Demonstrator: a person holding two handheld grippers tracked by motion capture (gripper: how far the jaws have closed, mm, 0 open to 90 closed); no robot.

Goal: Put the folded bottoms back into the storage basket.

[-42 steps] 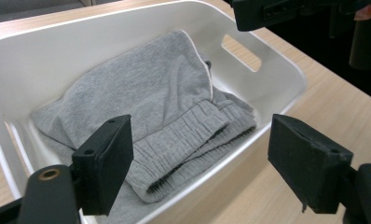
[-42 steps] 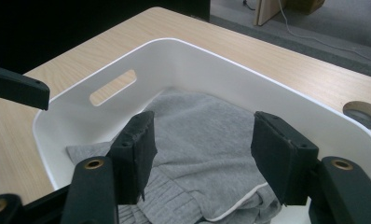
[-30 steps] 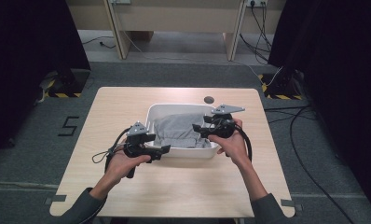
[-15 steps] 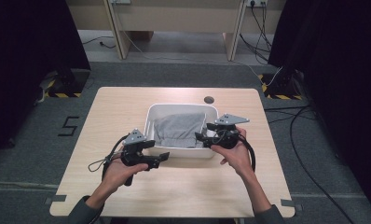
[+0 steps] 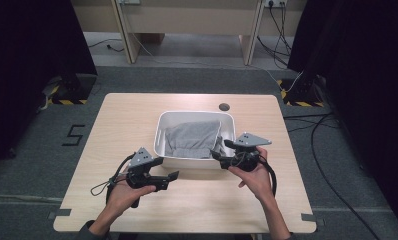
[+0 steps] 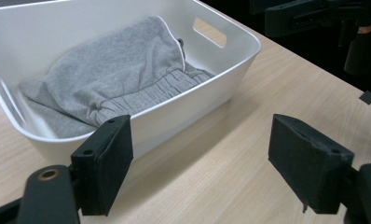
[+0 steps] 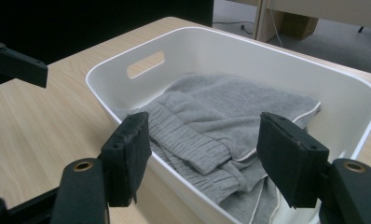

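While your right gripper (image 5: 218, 150) hangs open-jawed at the basket (image 5: 163, 125) rim, grey garment (image 7: 211, 126) just ahead inside, left gripper (image 5: 173, 177) open, beside basket

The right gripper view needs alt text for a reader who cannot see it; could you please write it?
A folded grey garment lies in a white plastic basin on a light wooden table. The right gripper hangs at the basin's near rim, black jaws open and holding nothing.
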